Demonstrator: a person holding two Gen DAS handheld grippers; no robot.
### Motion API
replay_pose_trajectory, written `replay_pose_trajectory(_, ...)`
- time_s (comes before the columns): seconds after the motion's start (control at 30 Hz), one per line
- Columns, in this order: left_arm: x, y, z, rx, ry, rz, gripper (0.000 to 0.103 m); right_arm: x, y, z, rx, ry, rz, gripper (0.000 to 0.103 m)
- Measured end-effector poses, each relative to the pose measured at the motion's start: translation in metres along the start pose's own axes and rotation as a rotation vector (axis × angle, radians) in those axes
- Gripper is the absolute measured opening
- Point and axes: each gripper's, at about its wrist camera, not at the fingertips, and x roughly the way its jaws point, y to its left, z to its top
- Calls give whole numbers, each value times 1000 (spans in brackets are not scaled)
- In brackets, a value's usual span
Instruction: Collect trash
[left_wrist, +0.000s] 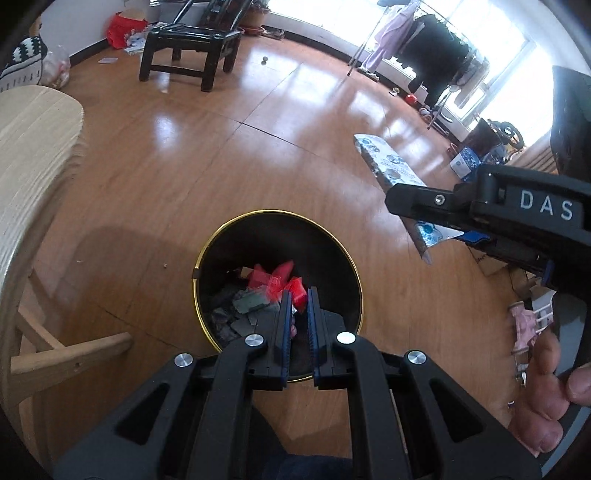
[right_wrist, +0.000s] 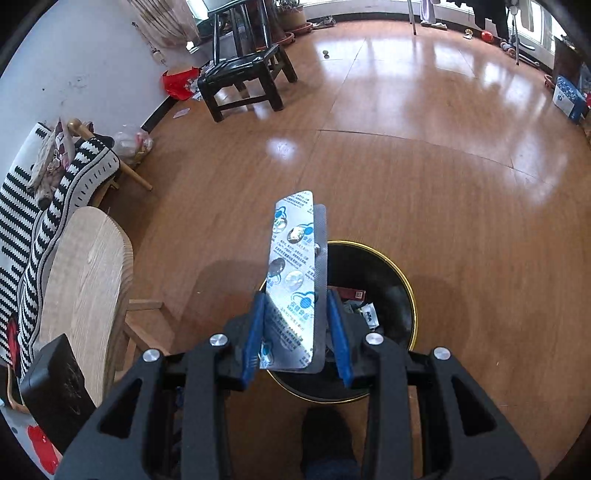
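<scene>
**Grippers above the waste bin**

Tongs of the right gripper (right_wrist: 295, 325) clench a silver blister pack (right_wrist: 293, 273) printed in blue; the pack stands nearly upright between the blue pads, its upper end projecting beyond the fingertips, over the near rim of the bin. The left gripper (left_wrist: 299, 314) has its jaws drawn together, empty, and points down into the black, gold-rimmed bin (left_wrist: 207, 254). Red wrappers (left_wrist: 280, 280) and grey scraps lie inside the bin. The bin stands on a glossy wooden floor (left_wrist: 207, 147), beside a pale wooden table (left_wrist: 33, 155). A black chair (left_wrist: 192, 40) stands well apart, near the wall.
</scene>
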Motion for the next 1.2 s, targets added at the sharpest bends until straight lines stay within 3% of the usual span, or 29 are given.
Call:
replay_pose_trajectory(0.43, -7, 7, 0, -15, -8, 11, 8, 4, 5, 1, 13, 6, -16, 36)
replay_pose_trajectory(0.47, -8, 6, 0, -17, -9, 12, 8, 4, 5, 1, 15, 7, -19, 48)
replay_pose_trajectory(0.5, -8, 6, -1, -19, -8, 13, 9, 3, 4, 2, 25, 2, -24, 70)
replay_pose_trajectory(0.53, -9, 7, -1, -21, -10, 16, 14, 2, 2, 2, 34, -6, -23, 81)
replay_pose_trajectory(0.57, -11, 8, -1, -23, -14, 23, 21, -1, 2, 3, 41, -19, -17, 82)
replay_pose_trajectory(0.63, -16, 11, -1, -37, -33, 39, 78, -4, 2, 0, 41, -33, -28, 82)
replay_pose_trajectory(0.67, -19, 12, -1, -47, -54, 47, 84, -5, 2, 0, 42, -34, -31, 82)
replay_pose_trajectory(0.73, -23, 16, 0, -65, -77, 61, 86, -4, 1, 0, 51, -32, -31, 87)
replay_pose_trajectory(0.87, -26, 22, 0, -104, -80, 53, 90, -6, -2, 1, 66, -43, -36, 88)
replay_pose_trajectory(1.2, -27, 12, 0, -51, -83, 65, 90, -8, -2, -1, 67, -53, -50, 89)
